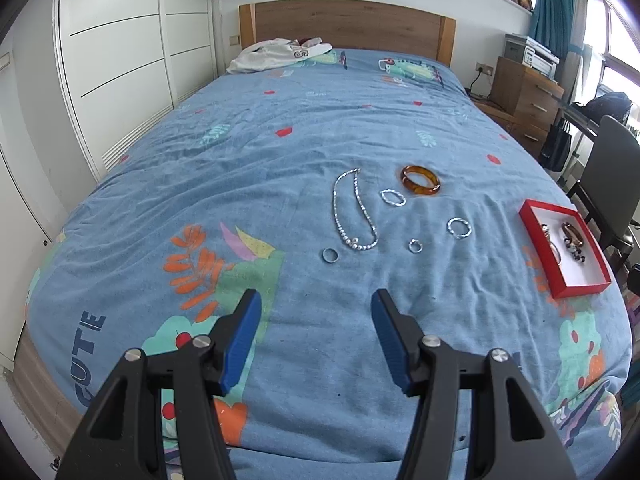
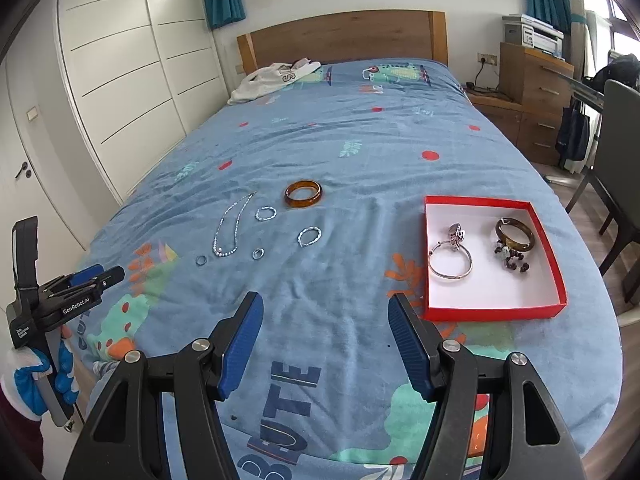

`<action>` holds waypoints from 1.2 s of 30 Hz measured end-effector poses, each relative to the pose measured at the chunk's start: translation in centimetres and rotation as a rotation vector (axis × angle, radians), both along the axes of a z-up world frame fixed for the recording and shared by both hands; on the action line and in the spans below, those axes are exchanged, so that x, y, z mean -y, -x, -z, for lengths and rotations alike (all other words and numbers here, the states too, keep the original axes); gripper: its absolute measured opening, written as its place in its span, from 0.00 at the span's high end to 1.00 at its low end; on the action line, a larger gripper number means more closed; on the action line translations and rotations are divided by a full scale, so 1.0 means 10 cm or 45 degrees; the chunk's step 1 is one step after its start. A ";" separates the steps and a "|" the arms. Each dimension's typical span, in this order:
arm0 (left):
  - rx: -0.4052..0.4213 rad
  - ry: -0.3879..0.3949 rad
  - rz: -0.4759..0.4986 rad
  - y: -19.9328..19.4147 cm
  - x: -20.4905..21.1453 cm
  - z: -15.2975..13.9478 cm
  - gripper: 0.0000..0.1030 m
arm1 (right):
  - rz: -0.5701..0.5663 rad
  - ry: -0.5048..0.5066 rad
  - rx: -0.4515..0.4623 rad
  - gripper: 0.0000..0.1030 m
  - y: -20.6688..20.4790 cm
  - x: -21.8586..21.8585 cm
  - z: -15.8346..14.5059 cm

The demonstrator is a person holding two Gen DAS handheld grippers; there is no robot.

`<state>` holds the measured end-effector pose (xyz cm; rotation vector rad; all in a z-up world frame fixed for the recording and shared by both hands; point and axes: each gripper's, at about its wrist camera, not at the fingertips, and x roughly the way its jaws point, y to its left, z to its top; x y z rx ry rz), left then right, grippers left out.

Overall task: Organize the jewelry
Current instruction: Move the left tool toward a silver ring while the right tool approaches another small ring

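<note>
I hold my left gripper [image 1: 316,300] above the near edge of the blue bedspread [image 1: 280,152], its blue-padded jaws spread wide with nothing between them. My right gripper [image 2: 326,304] hovers the same way, jaws apart and empty.

Seen from my left wrist, the loose jewelry lies straight ahead, around twelve to one o'clock. A beaded silver necklace [image 1: 354,212] is laid out in a long loop, its heavier beads at the near end. Just beside that end, at about eleven o'clock of it, sits a small pale ring [image 1: 330,255]. At one o'clock of the necklace rests an amber bangle [image 1: 420,181], flat on the cloth. A twisted silver ring [image 1: 393,197] lies between the necklace and the bangle. Nearer to me are a second twisted silver ring [image 1: 459,227] and a small silver ring [image 1: 415,246], each apart from the others.

From my right wrist, the red box [image 2: 556,264] sits at about one o'clock, near the bed's right side, well apart from the loose pieces. Inside it lie a silver hoop bracelet [image 2: 450,264] with a charm at its far side, and a dark brown bangle [image 2: 515,234] touching a cluster of dark beads [image 2: 512,260].

A white garment [image 1: 276,56] is crumpled by the wooden headboard [image 1: 348,26].
</note>
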<state>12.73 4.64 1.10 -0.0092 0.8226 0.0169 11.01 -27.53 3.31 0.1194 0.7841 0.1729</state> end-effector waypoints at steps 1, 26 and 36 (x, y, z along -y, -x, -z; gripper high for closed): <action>-0.011 -0.002 -0.004 -0.03 -0.01 0.04 0.46 | -0.002 -0.001 -0.007 0.38 -0.03 -0.01 0.03; -0.133 0.131 0.060 -0.91 -0.25 0.86 0.47 | -0.236 -0.070 -0.165 0.43 -1.20 -0.58 0.89; -0.140 0.100 0.166 -1.21 -0.10 1.08 0.47 | -0.351 -0.103 -0.215 0.53 -1.74 -1.00 1.26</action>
